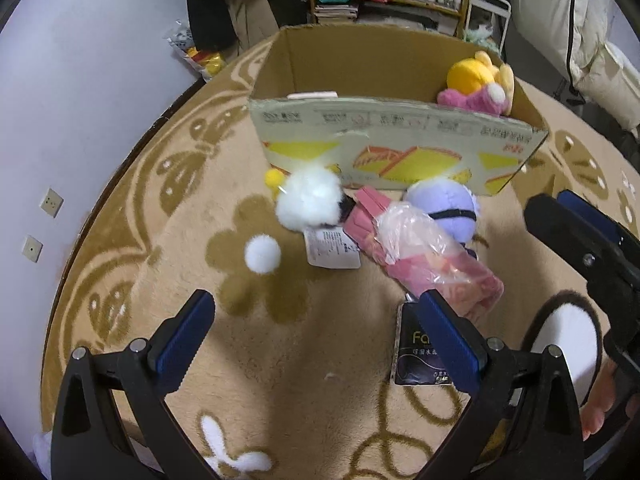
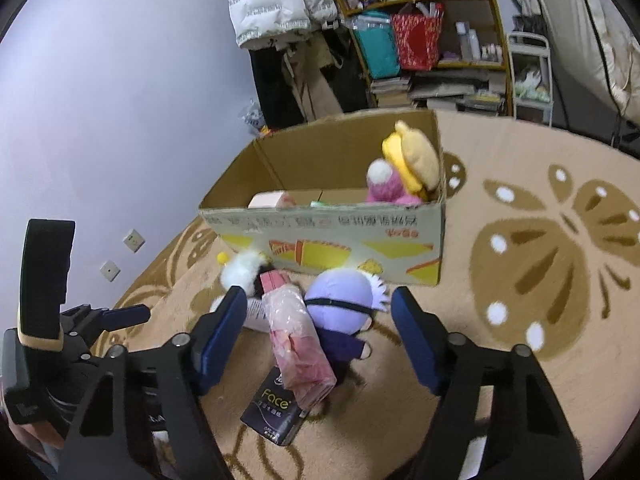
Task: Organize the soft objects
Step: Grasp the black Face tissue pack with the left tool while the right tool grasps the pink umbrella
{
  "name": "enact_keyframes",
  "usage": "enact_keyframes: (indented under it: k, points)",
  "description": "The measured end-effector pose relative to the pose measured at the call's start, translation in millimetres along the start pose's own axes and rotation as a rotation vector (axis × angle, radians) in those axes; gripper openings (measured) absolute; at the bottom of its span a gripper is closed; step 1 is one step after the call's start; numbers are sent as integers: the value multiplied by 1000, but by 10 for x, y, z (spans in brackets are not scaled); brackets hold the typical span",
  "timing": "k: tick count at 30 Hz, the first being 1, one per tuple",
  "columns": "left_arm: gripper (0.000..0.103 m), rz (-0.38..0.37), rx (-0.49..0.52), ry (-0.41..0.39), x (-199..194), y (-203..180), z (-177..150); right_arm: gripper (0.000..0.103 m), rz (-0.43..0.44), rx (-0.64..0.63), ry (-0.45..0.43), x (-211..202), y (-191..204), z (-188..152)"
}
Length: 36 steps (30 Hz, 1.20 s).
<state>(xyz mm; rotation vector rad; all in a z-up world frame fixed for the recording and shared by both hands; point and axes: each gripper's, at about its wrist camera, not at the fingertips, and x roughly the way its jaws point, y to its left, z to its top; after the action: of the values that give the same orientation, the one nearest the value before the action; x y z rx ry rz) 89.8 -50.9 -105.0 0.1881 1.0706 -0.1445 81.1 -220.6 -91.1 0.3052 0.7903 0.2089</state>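
An open cardboard box [image 1: 400, 152] [image 2: 328, 240] stands on the rug and holds a yellow and pink plush [image 1: 480, 84] [image 2: 404, 172]. In front of it lie a white fluffy plush [image 1: 308, 200] [image 2: 242, 272], a pink item in a plastic bag [image 1: 420, 252] [image 2: 296, 336], a purple plush [image 1: 444, 204] [image 2: 344, 300] and a dark tissue pack [image 1: 420, 352] [image 2: 276, 408]. My left gripper [image 1: 316, 336] is open and empty, above the rug short of the pile. My right gripper [image 2: 320, 340] is open and empty, hovering over the pink bag and purple plush.
The tan patterned rug [image 2: 560, 260] spreads to the right. A wall with sockets [image 1: 50, 202] is at the left. Shelves [image 2: 432, 40] with clutter stand behind the box. The right gripper's body [image 1: 592, 256] shows at the right of the left wrist view, beside a slipper [image 1: 564, 344].
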Motion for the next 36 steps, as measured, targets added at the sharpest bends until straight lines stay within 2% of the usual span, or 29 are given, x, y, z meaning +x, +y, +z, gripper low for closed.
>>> enact_keyframes:
  k: [8, 12, 22, 36]
  points:
    - [101, -11, 11, 54, 216, -108, -46, 75, 10, 0, 51, 194, -23, -53]
    - [101, -19, 23, 80, 320, -163, -59, 70, 18, -2, 79, 275, -30, -67]
    - [101, -49, 45, 147, 535, -268, -114, 70, 7, 41, 150, 445, -127, -152]
    - [101, -77, 42, 172, 650, -292, -122, 70, 12, 15, 213, 591, -72, -244]
